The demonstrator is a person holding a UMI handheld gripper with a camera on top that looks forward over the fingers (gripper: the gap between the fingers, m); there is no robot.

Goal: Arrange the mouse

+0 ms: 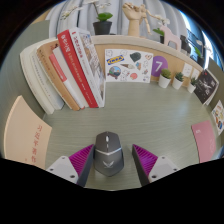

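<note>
A grey computer mouse (109,155) lies on the greenish-grey desk (130,115), its front facing away from me. My gripper (113,150) is open and the mouse stands between its fingers. The left magenta pad (72,163) is at or very near the mouse's left side. The right pad (155,163) stands apart from it with a small gap. The rear of the mouse is hidden low between the fingers.
Several books (70,70) lean at the back left. A picture card (127,65) and small potted plants (165,78) line the back by a wooden shelf. A beige board (28,135) lies at the left, a pink card (204,140) at the right.
</note>
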